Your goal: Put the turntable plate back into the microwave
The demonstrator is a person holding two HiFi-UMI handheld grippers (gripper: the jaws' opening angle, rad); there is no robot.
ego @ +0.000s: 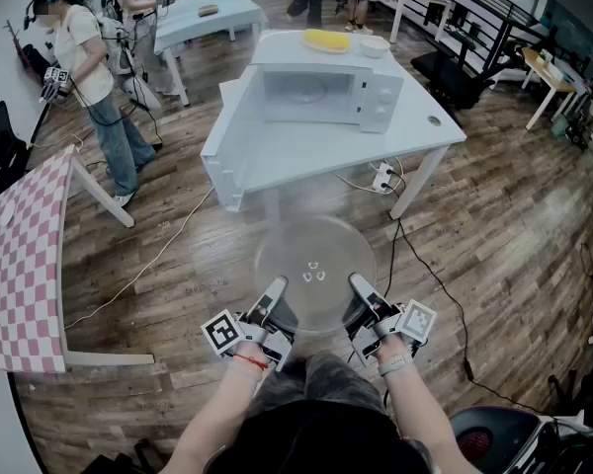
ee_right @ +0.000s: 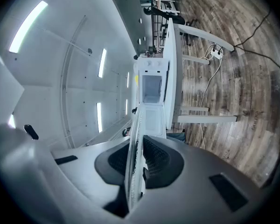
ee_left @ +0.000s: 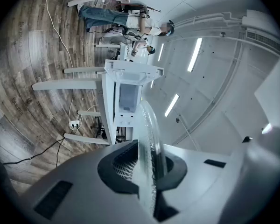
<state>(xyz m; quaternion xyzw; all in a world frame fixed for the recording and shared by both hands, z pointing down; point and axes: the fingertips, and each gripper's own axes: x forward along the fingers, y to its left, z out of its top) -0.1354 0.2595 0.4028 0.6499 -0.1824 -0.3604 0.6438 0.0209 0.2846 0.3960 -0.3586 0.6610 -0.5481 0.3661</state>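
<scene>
A clear glass turntable plate (ego: 314,270) hangs level above the floor, in front of my body. My left gripper (ego: 274,297) is shut on its near left rim and my right gripper (ego: 361,292) is shut on its near right rim. The left gripper view shows the plate (ee_left: 151,143) edge-on between the jaws, and in the right gripper view the plate (ee_right: 134,167) is again edge-on between the jaws. The white microwave (ego: 328,89) stands on the pale table (ego: 306,151) ahead, its door (ego: 231,151) swung open to the left and its cavity facing me.
A power strip (ego: 382,177) and cables lie on the wood floor under the table. A checked table (ego: 20,255) stands at the left. A person (ego: 94,92) stands at the far left. A yellow object (ego: 326,39) rests on top of the microwave. Other tables fill the back.
</scene>
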